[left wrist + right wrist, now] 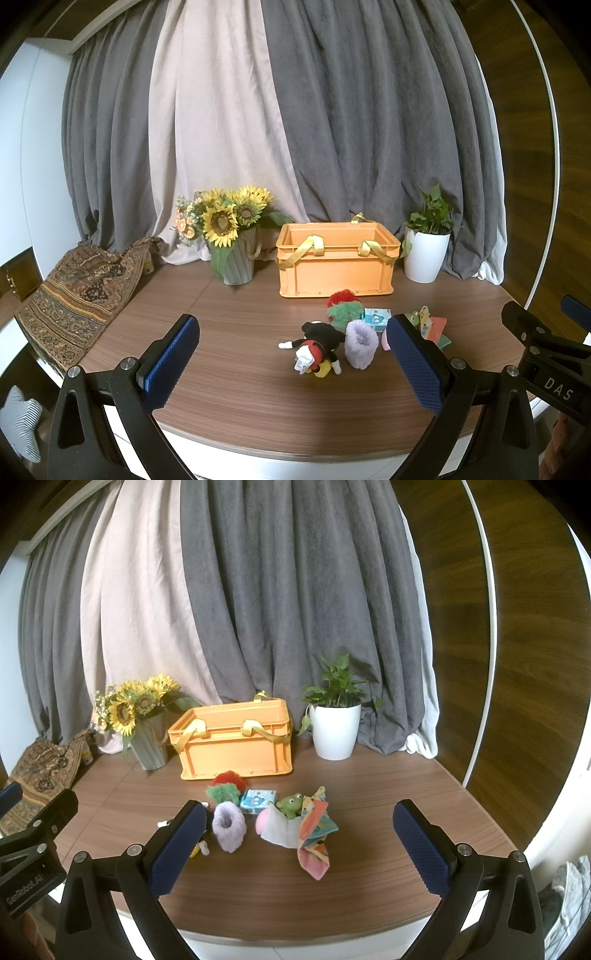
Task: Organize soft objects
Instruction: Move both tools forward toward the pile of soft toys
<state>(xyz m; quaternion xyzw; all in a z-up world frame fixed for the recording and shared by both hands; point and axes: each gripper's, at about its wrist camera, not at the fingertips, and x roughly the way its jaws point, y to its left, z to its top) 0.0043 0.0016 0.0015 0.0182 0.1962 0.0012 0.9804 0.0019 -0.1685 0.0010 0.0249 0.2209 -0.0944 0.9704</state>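
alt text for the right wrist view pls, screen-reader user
The open right gripper hovers above a wood-grain table, facing a cluster of soft toys: a lilac fluffy cuff, a green plush frog and a colourful cloth book. Behind stands an orange plastic crate.

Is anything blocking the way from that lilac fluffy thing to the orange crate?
Partly. The green-and-red fuzzy toy sits between the lilac fluffy slipper and the orange crate, near the crate's front wall. Lifting over it avoids it; the crate's top is open.
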